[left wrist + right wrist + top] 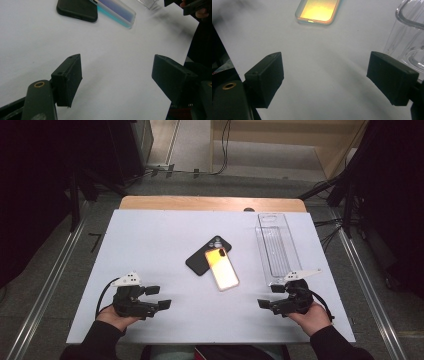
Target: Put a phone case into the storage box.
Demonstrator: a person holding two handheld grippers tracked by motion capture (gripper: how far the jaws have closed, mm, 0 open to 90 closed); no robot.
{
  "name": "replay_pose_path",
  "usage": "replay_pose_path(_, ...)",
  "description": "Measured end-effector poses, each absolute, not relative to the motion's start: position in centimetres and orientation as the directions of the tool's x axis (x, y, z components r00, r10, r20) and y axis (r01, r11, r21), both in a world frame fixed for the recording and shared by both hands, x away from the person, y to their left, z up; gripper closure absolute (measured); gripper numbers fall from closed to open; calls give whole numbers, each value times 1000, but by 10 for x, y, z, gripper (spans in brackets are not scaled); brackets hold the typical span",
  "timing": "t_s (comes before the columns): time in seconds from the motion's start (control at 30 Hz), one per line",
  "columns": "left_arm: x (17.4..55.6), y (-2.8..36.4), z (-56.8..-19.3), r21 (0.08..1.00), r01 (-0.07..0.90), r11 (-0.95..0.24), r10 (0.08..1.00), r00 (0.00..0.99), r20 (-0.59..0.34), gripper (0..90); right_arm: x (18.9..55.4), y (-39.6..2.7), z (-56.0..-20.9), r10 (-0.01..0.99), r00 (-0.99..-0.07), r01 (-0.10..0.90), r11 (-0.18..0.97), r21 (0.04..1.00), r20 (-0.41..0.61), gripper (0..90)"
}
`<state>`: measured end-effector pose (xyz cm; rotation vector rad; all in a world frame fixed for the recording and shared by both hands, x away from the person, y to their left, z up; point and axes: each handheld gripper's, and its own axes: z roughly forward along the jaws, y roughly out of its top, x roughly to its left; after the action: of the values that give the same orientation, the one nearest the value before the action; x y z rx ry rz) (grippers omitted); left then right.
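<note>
On the white table (pixel 150 235), seen from above, a glossy orange-lit phone (pixel 221 268) overlaps a matte black case (pixel 202 257) mid-table, beside a clear ribbed plastic tray (pixel 276 247) — left gripper (pixel 159 297) and right gripper (pixel 266 296) rest low at the near edge. Along the left gripper (pixel 117 75), blocky black jaws gape with nothing between them; the right gripper (pixel 325 77) likewise — phone (pixel 318 10) ahead.

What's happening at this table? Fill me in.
A person sits at the white table with a two-jaw gripper in each hand. The left gripper and right gripper rest near the front edge, jaws open and holding nothing. In the middle a black phone case lies partly under a shiny phone. A clear plastic tray lies just beyond the right gripper. Nothing is being handled yet.
</note>
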<state>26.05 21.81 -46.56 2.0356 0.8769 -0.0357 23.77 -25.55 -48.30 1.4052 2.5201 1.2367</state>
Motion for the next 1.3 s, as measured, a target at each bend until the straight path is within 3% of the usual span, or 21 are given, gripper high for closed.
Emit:
replay_pose_path(1.17, 262, 216, -463, 716, 608, -345, 583, 736, -345, 248, 257, -212, -457, 755, -579, 699, 267, 664, 307, 122)
replay_pose_path(1.3, 262, 216, -462, 717, 607, -341, 585, 735, -344, 248, 263, -208, -457, 778, -550, 707, 241, 665, 303, 48)
